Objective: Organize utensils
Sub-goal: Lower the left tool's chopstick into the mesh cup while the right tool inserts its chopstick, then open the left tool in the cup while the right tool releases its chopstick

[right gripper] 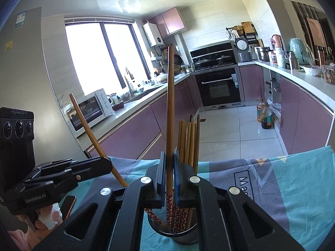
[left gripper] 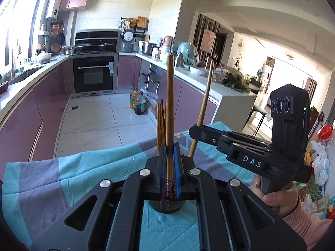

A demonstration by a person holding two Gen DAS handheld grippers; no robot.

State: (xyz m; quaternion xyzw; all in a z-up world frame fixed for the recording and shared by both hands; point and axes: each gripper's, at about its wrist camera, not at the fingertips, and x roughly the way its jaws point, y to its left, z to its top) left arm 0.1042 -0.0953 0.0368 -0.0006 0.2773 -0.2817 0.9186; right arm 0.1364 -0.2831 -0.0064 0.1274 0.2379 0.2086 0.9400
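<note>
Chopsticks (right gripper: 170, 108) above crowded mesh holder (right gripper: 178, 233)

The chopsticks (right gripper: 170, 104) are of smooth brown wood, patterned red at the lower ends. The holder (right gripper: 180, 233) is of black metal mesh. Creased matt cloth (right gripper: 282, 188) covers the tabletop. The tongs (right gripper: 169, 179) are matt black plastic with blue pads.

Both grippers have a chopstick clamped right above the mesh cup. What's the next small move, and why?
Probably lower the right gripper a little and open it. Its chopstick stands nearly upright with its patterned end already inside the mesh holder among the other chopsticks, so it should drop in. The left gripper is shut on its chopstick and can follow.
</note>
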